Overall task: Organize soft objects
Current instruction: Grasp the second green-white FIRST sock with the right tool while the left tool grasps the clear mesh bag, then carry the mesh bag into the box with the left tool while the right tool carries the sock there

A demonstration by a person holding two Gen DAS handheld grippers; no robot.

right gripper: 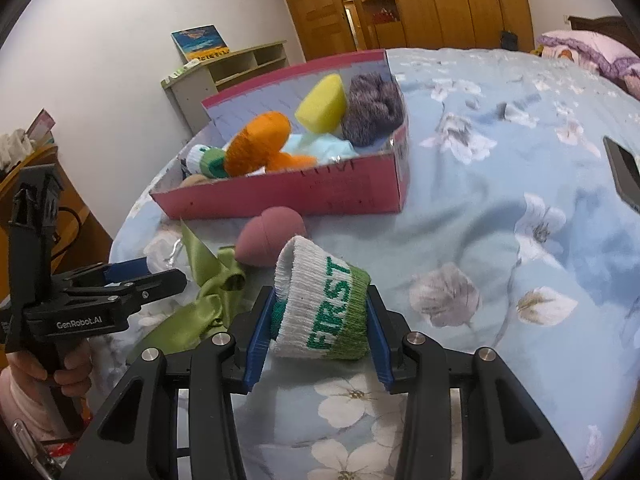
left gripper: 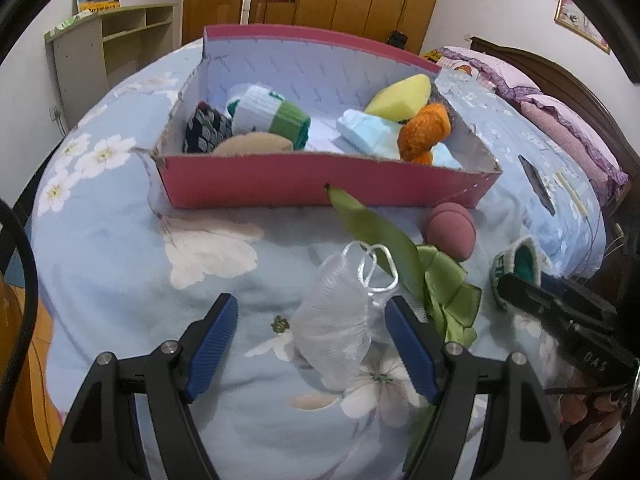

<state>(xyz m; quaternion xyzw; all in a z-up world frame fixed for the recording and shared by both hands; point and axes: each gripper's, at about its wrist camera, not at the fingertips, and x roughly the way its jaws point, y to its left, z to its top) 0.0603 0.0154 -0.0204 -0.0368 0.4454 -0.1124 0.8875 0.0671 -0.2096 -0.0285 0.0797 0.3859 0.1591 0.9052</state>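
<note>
A pink cardboard box (left gripper: 320,184) on the bed holds several soft things: a yellow sponge (left gripper: 400,96), an orange knit piece (left gripper: 424,132), a rolled white-green sock (left gripper: 276,116). My left gripper (left gripper: 310,312) is open around a white mesh pouch (left gripper: 340,320) lying on the bedspread. My right gripper (right gripper: 318,312) is shut on a white-green sock (right gripper: 320,312) marked FIRST, held just above the bed. A green ribbon bow (left gripper: 440,284) and a pink sponge ball (left gripper: 450,232) lie in front of the box.
The box (right gripper: 320,192) also shows in the right wrist view, with a purple knit bundle (right gripper: 372,108) in its far corner. A dark phone (right gripper: 624,176) lies on the bedspread at the right. Pillows (left gripper: 560,120) sit at the far right, a shelf unit (left gripper: 112,44) by the wall.
</note>
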